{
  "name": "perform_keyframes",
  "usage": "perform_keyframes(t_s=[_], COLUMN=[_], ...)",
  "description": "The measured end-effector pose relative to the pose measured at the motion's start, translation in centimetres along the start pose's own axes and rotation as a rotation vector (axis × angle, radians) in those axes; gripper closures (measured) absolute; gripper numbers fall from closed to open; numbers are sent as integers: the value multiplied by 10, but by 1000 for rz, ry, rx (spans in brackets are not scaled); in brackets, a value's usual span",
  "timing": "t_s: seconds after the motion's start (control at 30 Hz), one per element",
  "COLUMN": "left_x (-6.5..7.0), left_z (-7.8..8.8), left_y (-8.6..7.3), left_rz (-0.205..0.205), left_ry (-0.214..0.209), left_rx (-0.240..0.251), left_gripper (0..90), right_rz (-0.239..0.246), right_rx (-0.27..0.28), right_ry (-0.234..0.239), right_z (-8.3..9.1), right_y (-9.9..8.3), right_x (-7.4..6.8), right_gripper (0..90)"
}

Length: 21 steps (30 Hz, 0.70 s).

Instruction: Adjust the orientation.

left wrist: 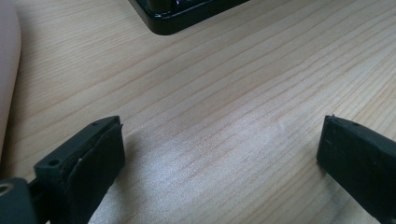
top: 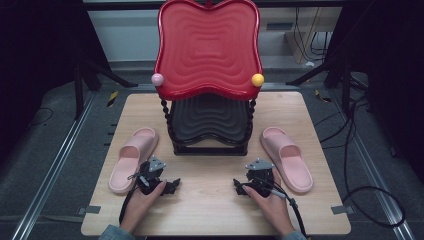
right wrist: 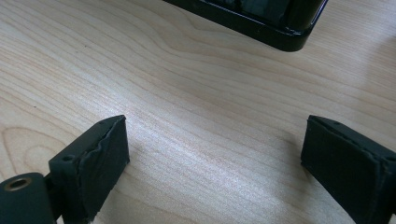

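Both claws, left gripper (left wrist: 219, 144) and right gripper (right wrist: 215, 144), gape wide and empty over the table (top: 215, 210).

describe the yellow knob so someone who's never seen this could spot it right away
Start at the two-tier stand in the middle of the wooden table: a red wavy tray sits over a black one. The yellow knob is the small ball at the red tray's front right corner. Its twin at the left corner is pink.

Bare tabletop (top: 210, 197) lies open between both slippers. Rack (top: 209, 95) blocks centre rear; left slipper (top: 132, 157) and right slipper (top: 287, 157) flank it.
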<state>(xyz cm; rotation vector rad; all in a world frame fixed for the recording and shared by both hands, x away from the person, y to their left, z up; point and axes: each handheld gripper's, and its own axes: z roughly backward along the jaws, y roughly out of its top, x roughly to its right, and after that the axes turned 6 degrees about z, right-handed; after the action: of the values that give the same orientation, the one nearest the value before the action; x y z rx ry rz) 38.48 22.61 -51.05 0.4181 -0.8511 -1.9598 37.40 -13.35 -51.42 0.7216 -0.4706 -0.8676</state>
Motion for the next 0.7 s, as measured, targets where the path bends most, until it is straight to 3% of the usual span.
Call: perform_keyframes(t_s=[0.2, 0.27, 0.4, 0.47, 0.57, 0.7], left_x=[1, 1, -5, -17, -33, -65], left_z=[7, 14, 33, 55, 74, 96], left_y=[3, 5, 10, 18, 25, 27], left_rz=[-24, -40, -28, -29, -13, 26], left_ry=[9, 13, 21, 66, 121, 216], left_rx=[-5, -1, 20, 58, 106, 145], left_gripper=[54, 57, 64, 63, 56, 67], right_rz=[-3, 0, 0, -3, -2, -4], right_rx=[0, 0, 1, 0, 0, -1], right_ry=[-1, 0, 1, 0, 0, 1], right_z=[1, 1, 1, 2, 2, 2], right_y=[-1, -1, -1, -2, -2, -2], right_x=[0, 0, 0, 0, 0, -1], right_gripper=[80, 80, 81, 81, 81, 81])
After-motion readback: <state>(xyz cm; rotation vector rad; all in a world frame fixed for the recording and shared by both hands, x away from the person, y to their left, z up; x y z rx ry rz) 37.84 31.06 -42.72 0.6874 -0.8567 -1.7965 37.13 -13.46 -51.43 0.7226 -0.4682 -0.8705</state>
